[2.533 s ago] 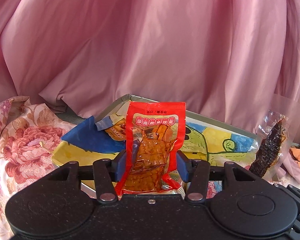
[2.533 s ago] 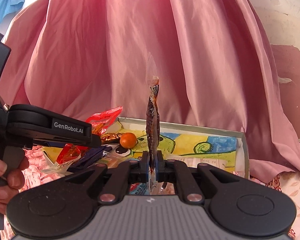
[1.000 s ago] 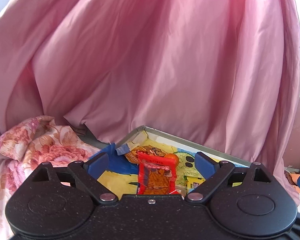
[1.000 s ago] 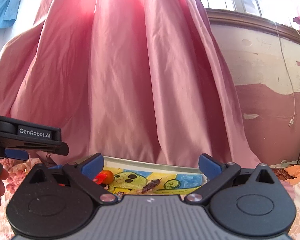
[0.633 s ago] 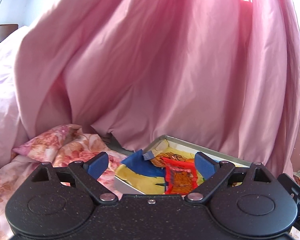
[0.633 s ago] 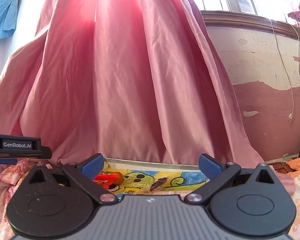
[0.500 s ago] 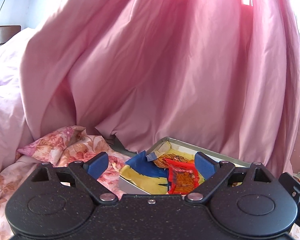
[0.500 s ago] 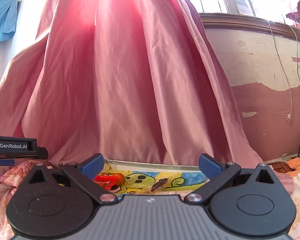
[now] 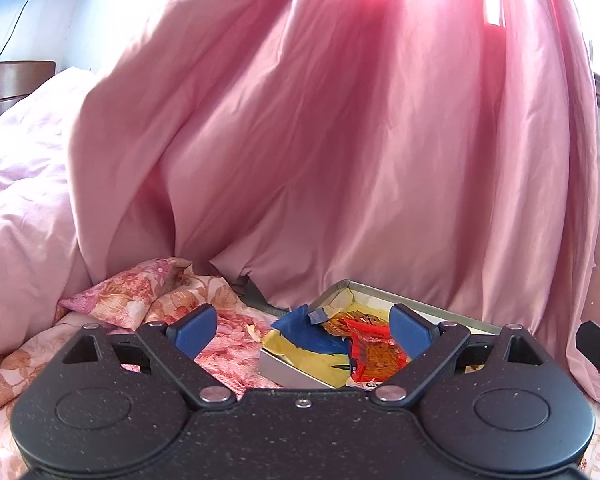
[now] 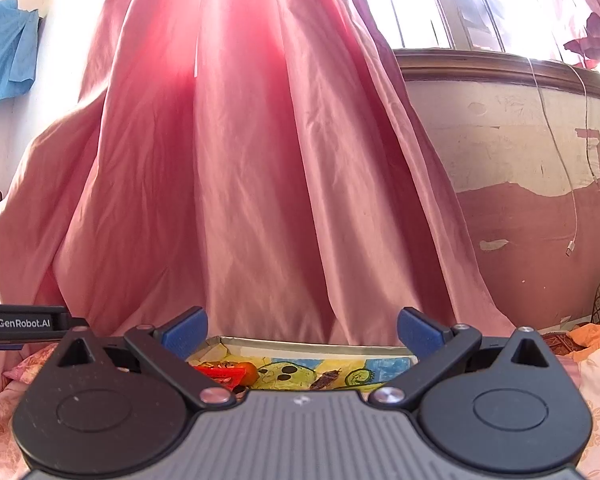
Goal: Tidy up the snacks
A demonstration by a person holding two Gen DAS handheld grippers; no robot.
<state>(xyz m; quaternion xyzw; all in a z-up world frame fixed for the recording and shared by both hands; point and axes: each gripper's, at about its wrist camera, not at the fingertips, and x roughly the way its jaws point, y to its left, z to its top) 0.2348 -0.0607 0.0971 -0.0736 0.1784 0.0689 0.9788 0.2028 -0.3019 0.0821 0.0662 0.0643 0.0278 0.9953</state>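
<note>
"GenRobot.AI" stands in white on the black left gripper [image 10: 24,323] body at frame edge

From my remote station I saw a bed covered by a pink floral-print sheet [image 9: 236,344]. Directly on it sat a shallow rectangular grey-rimmed box [image 9: 284,370] with a yellow cartoon-printed lining, its far edge against the hanging pink satin curtain [image 9: 340,160]. To the left, a pale pink rumpled duvet [image 9: 24,208] lay heaped on the bed. An orange cloth [image 10: 596,334] rested at the right.

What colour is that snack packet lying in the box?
Red snack packet, seen best in the left wrist view.
</note>
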